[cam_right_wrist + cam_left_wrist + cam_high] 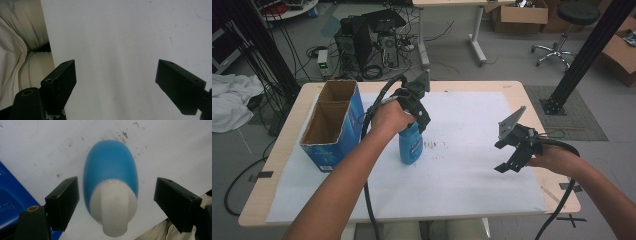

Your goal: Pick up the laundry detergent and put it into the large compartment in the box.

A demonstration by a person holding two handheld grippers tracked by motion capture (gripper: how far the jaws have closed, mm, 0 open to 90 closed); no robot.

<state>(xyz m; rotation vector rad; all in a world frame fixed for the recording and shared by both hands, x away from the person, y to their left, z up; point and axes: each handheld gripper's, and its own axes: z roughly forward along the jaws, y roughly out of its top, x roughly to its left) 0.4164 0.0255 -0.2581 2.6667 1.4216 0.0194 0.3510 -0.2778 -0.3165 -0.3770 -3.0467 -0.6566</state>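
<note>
A white sheet [472,165] covers my table, cables and boxes on the floor beyond. The blue bottle [410,145] stands upright near the sheet's middle, long axis vertical, white cap [113,207] up. Just left of it the blue carton [332,125] stands with two open compartments; I cannot see contents. My left gripper [115,197] hovers over the bottle, jaws wide, cap between them, untouched. My right gripper [512,155] hangs wide open, well right.
</note>
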